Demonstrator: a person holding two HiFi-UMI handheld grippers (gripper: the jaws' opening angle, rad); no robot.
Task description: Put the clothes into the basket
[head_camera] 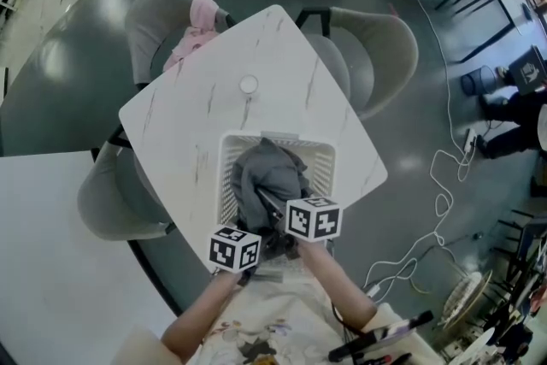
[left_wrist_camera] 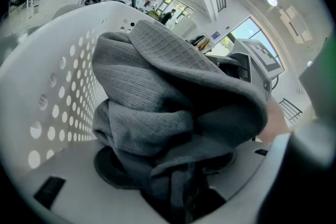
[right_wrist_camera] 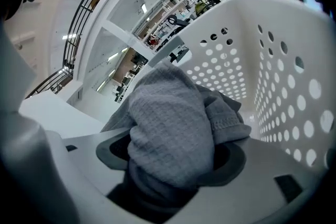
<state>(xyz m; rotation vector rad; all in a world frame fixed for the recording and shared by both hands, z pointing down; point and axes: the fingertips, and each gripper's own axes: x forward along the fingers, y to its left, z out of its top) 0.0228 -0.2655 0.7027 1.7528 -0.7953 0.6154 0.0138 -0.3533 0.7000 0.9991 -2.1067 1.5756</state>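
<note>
A white perforated basket (head_camera: 227,177) stands on the white marble table (head_camera: 192,111), near its front corner. A grey knitted garment (head_camera: 272,171) is bunched inside it. My left gripper (head_camera: 256,226) reaches in over the near rim and is shut on the garment's near folds. Beside it, my right gripper (head_camera: 279,205) is shut on the same cloth. In the left gripper view the grey garment (left_wrist_camera: 173,97) bulges up from between the jaws against the basket wall (left_wrist_camera: 52,102). In the right gripper view the grey garment (right_wrist_camera: 168,128) fills the jaws, with the basket wall (right_wrist_camera: 283,86) at the right.
A pink garment (head_camera: 198,26) lies on a grey chair (head_camera: 158,13) behind the table. Other grey chairs (head_camera: 380,47) (head_camera: 111,205) stand at its right and left. A small round disc (head_camera: 248,85) lies on the tabletop. A second white table (head_camera: 51,269) and floor cables (head_camera: 440,175) flank me.
</note>
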